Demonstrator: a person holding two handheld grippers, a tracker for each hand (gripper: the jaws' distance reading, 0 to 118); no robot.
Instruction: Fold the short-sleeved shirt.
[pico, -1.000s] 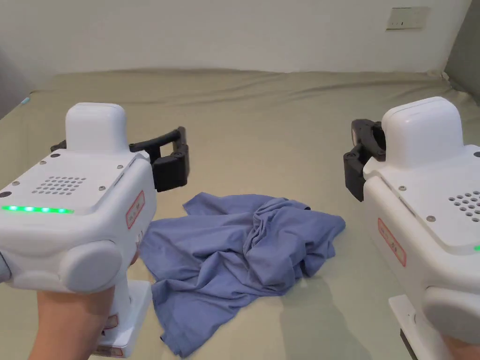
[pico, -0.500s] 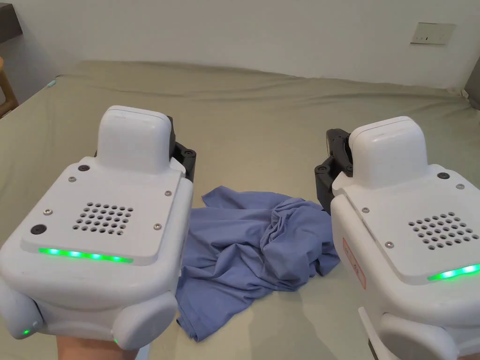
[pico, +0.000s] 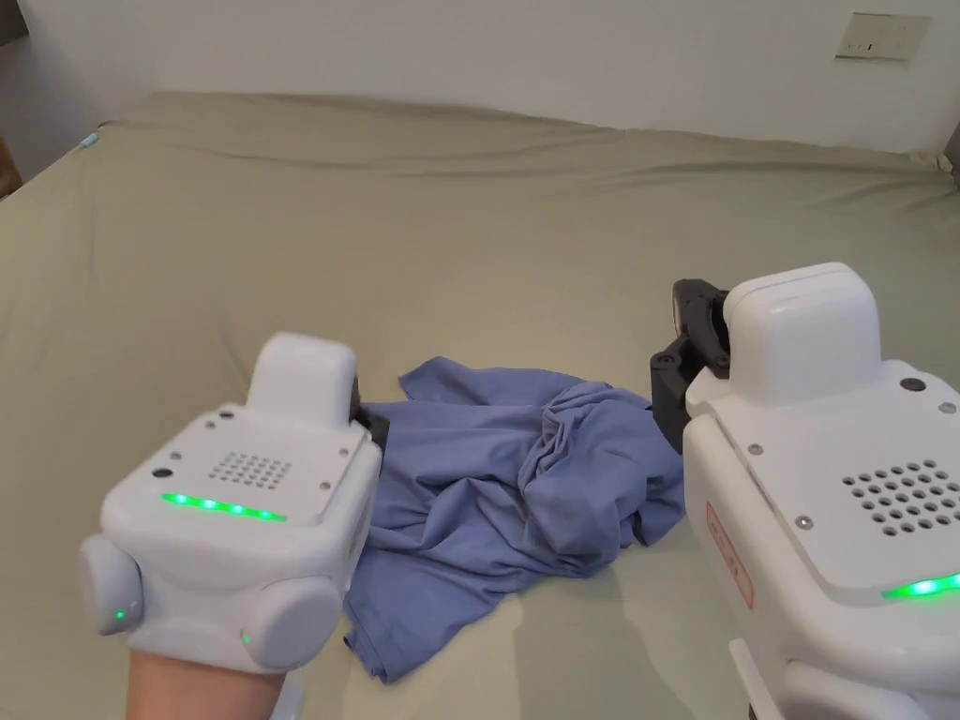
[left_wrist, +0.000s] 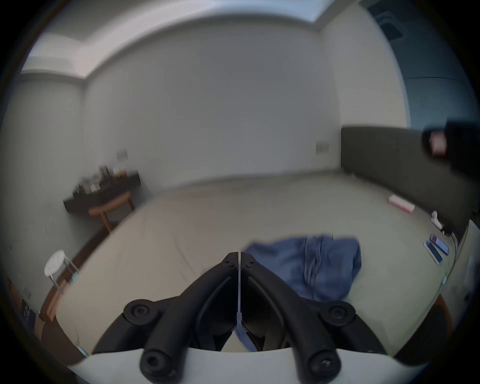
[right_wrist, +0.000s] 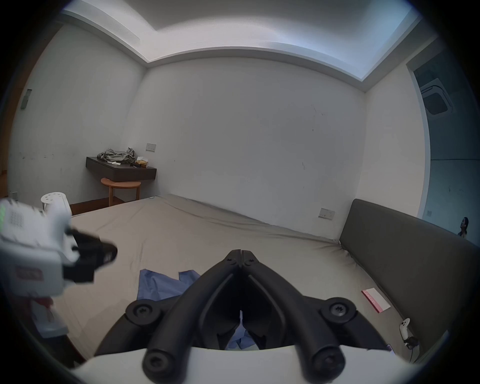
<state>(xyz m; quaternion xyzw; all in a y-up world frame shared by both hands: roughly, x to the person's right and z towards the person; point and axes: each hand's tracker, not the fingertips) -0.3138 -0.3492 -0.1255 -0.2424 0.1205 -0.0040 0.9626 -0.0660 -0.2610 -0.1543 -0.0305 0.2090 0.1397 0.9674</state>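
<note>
Crumpled shirt (pico: 506, 487) at lower centre on bed (pico: 469, 234), left edge hidden behind left gripper (left_wrist: 239, 256); long axis not clear. Left gripper and right gripper (right_wrist: 241, 253) both closed, holding nothing.

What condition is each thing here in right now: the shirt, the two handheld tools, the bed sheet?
Blue shirt: crumpled, unfolded, lying on the bed.
Left tool: jaws shut, empty, at the shirt's edge.
Right tool: jaws shut, empty, above the shirt.
Bed sheet: spread out, lightly wrinkled.
</note>
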